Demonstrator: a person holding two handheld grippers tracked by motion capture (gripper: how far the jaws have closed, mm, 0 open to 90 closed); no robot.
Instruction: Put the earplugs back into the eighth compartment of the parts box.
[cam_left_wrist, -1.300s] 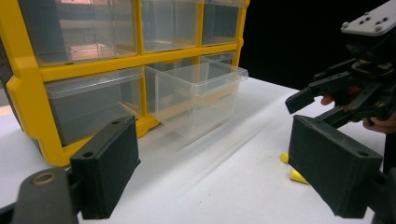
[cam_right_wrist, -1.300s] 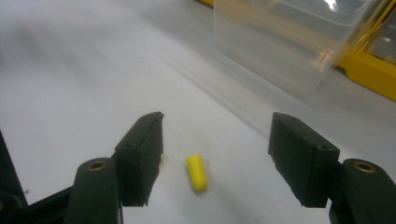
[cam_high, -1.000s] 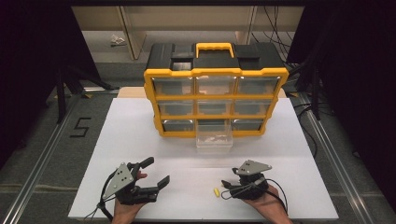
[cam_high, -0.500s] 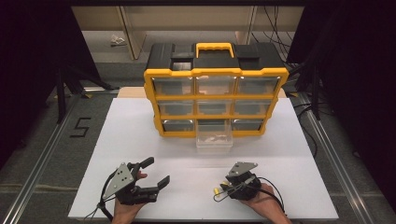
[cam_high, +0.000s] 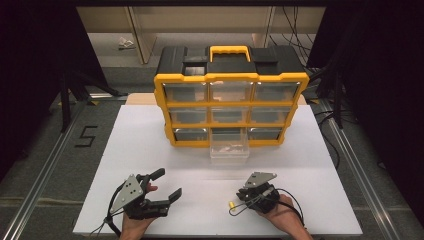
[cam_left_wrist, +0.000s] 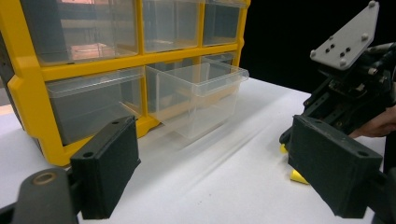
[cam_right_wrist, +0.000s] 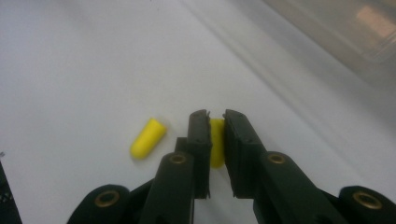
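Two small yellow foam plugs lie on the white table near its front edge. My right gripper (cam_right_wrist: 215, 117) is shut on one plug (cam_right_wrist: 216, 140), which is pinched between the pads against the table. The second plug (cam_right_wrist: 148, 138) lies loose just to the left of the jaws. From above, the right gripper (cam_high: 244, 198) points left with a yellow plug (cam_high: 232, 204) at its tips. My left gripper (cam_high: 161, 186) rests at the front left, open and holding nothing. A clear drawer (cam_high: 229, 149) stands pulled out of the yellow organizer (cam_high: 165, 107).
The organizer has three rows of clear drawers and a black top with a yellow handle (cam_high: 229, 50). In the left gripper view the open drawer (cam_left_wrist: 201, 100) sits ahead, with the right gripper (cam_left_wrist: 350, 93) to the right. The table (cam_high: 125, 150) has free room at front centre.
My right gripper has shifted a little left and turned toward the yellow plugs, and now has one between its jaws. The left gripper has stayed still.
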